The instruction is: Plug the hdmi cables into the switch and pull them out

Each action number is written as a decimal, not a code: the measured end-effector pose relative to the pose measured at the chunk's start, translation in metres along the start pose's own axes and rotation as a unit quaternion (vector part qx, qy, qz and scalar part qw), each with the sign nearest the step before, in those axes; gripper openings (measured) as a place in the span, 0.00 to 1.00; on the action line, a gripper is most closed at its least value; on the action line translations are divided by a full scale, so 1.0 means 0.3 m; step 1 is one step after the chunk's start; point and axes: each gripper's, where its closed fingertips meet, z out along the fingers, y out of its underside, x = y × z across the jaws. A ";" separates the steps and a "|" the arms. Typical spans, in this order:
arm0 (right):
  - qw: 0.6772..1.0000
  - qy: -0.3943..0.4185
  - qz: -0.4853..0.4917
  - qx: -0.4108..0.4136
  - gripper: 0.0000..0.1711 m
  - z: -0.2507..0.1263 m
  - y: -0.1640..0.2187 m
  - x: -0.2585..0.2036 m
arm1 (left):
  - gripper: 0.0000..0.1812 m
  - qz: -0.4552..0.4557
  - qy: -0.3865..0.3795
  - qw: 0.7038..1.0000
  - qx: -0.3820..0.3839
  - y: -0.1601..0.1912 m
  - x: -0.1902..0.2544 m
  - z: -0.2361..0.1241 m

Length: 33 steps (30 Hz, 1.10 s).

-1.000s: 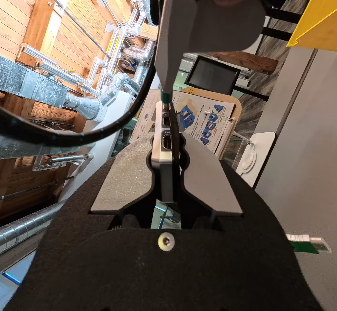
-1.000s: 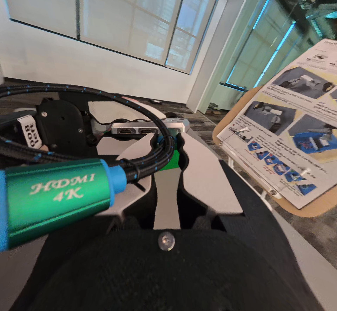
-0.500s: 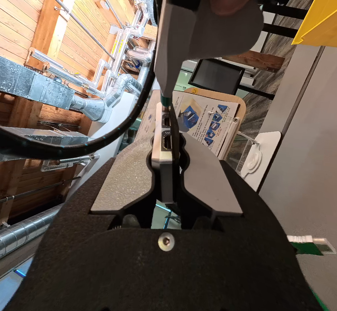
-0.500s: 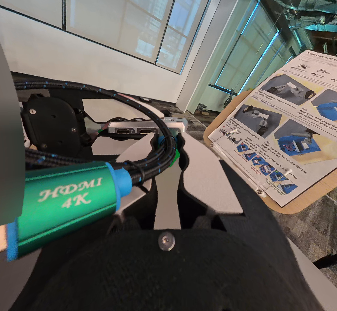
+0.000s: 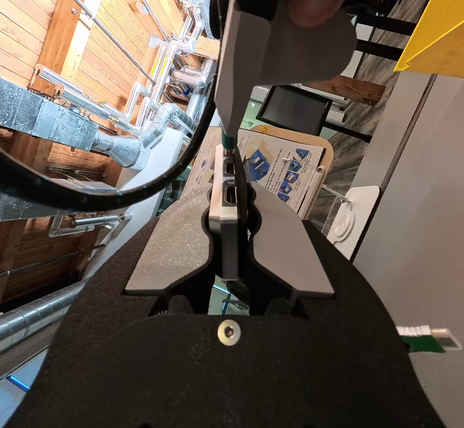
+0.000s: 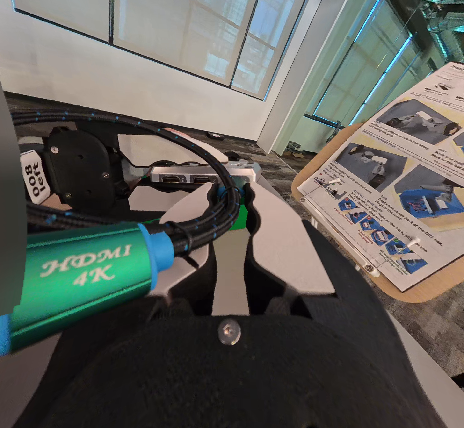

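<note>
My left gripper is shut on the silver HDMI switch and holds it edge-on, ports facing out. In the right wrist view the switch shows two empty ports, with the left gripper's black body behind it. My right gripper is shut on a green HDMI plug. The plug's front end is at the switch's end port; how deep it sits is hidden. In the left wrist view the right gripper comes down from above. The black braided cable loops to its other green connector.
A printed instruction sheet on a wooden board stands to the right, and shows behind the switch. Another green plug lies on the white table. A yellow bin and a dark screen are farther off. The grippers are tip to tip, or close to it.
Both grippers keep their holds. The hands have shifted slightly, and the cable's loose green connector has swung a little in the right wrist view.
</note>
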 end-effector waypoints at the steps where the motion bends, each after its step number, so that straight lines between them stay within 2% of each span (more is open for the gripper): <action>1: 1.000 -0.003 0.004 0.003 0.12 -0.001 -0.003 -0.002 | 0.13 0.000 -0.001 1.000 0.001 -0.002 -0.002 -0.002; 19: 0.999 -0.038 0.011 0.010 0.12 0.001 0.023 0.001 | 0.11 0.001 0.014 1.000 0.005 -0.018 0.021 -0.007; 28: 0.995 -0.073 0.062 0.039 0.12 0.006 0.032 0.003 | 0.12 -0.017 0.026 0.999 0.021 -0.043 0.032 -0.016; 33: 0.997 -0.059 0.037 0.024 0.14 0.010 0.057 0.026 | 0.12 -0.018 0.044 0.999 0.009 -0.027 0.056 0.005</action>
